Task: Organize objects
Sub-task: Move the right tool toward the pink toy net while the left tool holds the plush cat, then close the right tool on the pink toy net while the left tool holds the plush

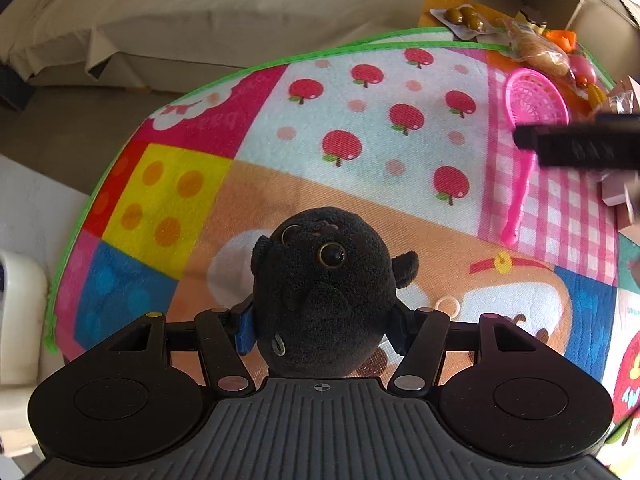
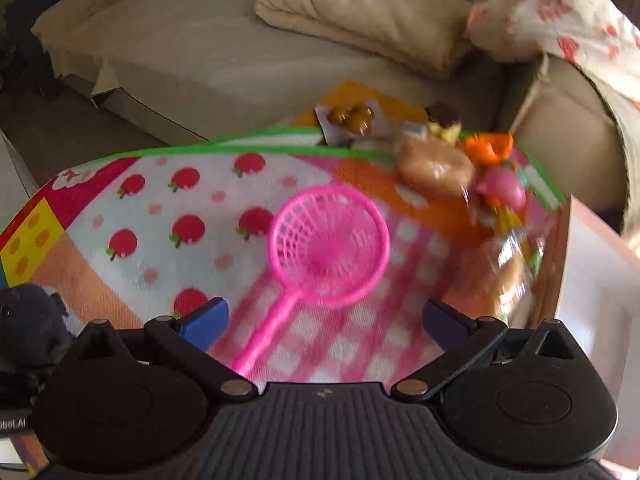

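Closest to the left wrist camera, a black plush toy point(image 1: 324, 292) with round amber eyes sits squeezed between the blue pads of the left gripper point(image 1: 322, 330), which is closed narrowly on its sides. It rests on a colourful play mat point(image 1: 240, 184) printed with red apples, edged in green. A small white ring point(image 1: 447, 305) lies on the mat just beside the toy.

From the right wrist view, the right gripper point(image 2: 325, 320) is spread wide and holds nothing; a pink toy strainer point(image 2: 320, 256) lies flat on the pink checked patch of the mat, its handle pointing in between the fingers point(image 2: 206, 320) without touching them. At the mat's far corner sit a wrapped bread roll point(image 2: 434, 168), a packet of brown olives point(image 2: 352, 116) and a pink toy point(image 2: 502, 188), clustered together. A beige sofa point(image 2: 240, 40) stands behind.
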A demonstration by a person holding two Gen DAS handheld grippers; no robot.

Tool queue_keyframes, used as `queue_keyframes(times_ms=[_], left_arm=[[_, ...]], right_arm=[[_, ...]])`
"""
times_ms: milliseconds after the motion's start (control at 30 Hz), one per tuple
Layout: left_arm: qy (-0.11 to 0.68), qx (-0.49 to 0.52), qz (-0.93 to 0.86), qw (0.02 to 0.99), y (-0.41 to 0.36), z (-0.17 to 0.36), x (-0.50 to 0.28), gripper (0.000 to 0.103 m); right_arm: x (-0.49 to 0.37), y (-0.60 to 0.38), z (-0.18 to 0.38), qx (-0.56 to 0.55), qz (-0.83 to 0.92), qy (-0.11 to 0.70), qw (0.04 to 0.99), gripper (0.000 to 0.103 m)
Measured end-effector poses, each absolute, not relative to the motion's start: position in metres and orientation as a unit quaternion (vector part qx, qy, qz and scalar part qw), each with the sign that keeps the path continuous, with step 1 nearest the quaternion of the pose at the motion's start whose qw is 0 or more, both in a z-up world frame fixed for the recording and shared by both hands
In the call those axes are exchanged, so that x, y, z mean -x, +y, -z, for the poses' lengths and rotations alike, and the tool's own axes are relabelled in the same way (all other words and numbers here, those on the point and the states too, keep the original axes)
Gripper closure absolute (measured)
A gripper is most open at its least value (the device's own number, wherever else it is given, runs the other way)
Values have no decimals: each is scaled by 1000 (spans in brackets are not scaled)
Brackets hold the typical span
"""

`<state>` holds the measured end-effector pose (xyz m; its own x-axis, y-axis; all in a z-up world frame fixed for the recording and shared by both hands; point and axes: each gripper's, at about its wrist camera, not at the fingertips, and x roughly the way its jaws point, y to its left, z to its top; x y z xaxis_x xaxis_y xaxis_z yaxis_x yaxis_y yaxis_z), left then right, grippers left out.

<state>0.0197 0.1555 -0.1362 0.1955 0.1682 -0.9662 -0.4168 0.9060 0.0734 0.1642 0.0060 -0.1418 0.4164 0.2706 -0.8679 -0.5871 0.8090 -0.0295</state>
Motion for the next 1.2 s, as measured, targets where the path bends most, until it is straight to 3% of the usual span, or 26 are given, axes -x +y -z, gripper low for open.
queue_keyframes(times_ms=[67,167,233,300,400,533,1033,1200], left_arm=[[602,105,-199,766,156,133,-16,38],[595,108,-206,769,157,129,-11,38],[595,111,-209,768,159,130,-8,38],[597,104,-209,767,158,131,-7,38],[602,90,-202,767,155,132,-7,38],[608,76,-181,769,152,132,-3,38],[606,58,-148,779,166,139,15,38],[605,47,-142,782,171,135,11,38]], right_arm=[[-180,21,150,172,-261,468,827,2],[-198,43,169,170,-262,489,814,21],[-195,43,172,175,-261,508,802,57],[-188,42,172,179,-260,534,785,71],[-163,36,159,173,-284,540,773,75],[-122,29,154,177,-292,557,757,90],[-68,-23,167,147,-209,582,772,92],[-58,-42,164,133,-191,584,778,84]])
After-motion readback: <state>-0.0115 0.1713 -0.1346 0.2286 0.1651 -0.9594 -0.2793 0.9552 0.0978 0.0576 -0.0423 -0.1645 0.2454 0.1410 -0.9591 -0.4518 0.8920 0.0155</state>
